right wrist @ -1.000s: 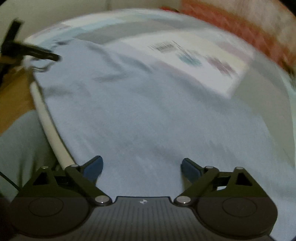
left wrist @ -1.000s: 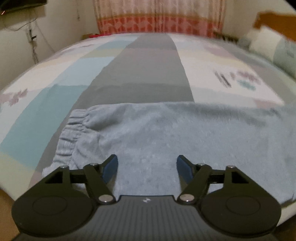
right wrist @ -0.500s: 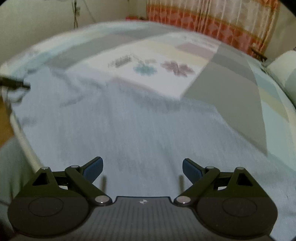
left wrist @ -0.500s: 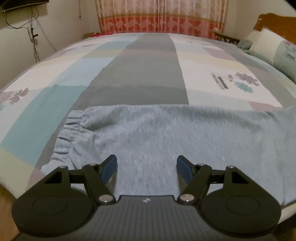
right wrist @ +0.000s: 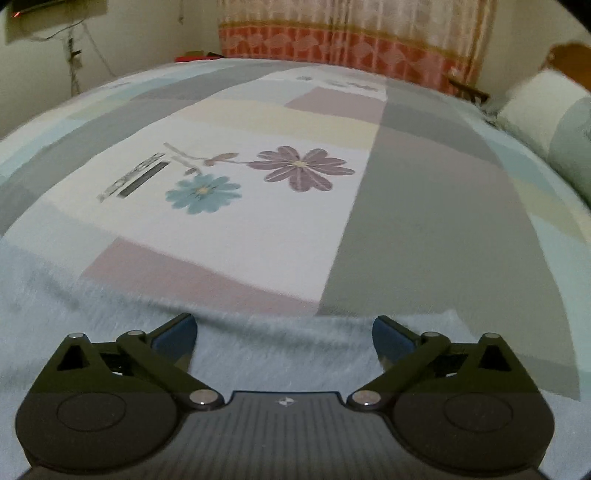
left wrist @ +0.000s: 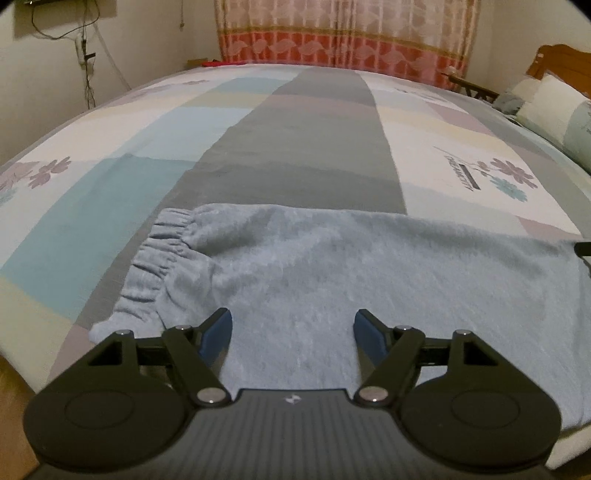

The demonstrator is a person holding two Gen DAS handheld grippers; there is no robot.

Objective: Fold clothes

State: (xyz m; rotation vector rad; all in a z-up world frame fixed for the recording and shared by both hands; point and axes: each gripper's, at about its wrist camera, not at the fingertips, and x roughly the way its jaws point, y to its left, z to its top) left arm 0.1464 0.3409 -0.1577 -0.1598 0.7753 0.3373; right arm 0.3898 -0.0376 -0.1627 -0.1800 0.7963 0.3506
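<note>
Bed (left wrist: pixel 303 122) carried a patchwork sheet (right wrist: pixel 424 221) of grey, blue, white and pink blocks (flower prints on the white). Light blue fleece garment (left wrist: pixel 332 280) lay flat along near edge, elastic hem at left. Pillows (left wrist: pixel 550 107) at far right.

Both wrist cameras look down and forward across the bed (left wrist: pixel 303 140) toward the curtain (left wrist: pixel 343 33), close over the blue garment (left wrist: pixel 369 266). They share the flower-print patch (right wrist: pixel 258 173).

A home bedroom. A wide bed under a patchwork sheet of grey, blue and cream blocks printed with flowers (left wrist: pixel 306 147) fills the view. White pillows (left wrist: pixel 546 107) lean on a wooden headboard (left wrist: pixel 561 55), and a red-banded patterned curtain (left wrist: pixel 343 33) hangs behind.
</note>
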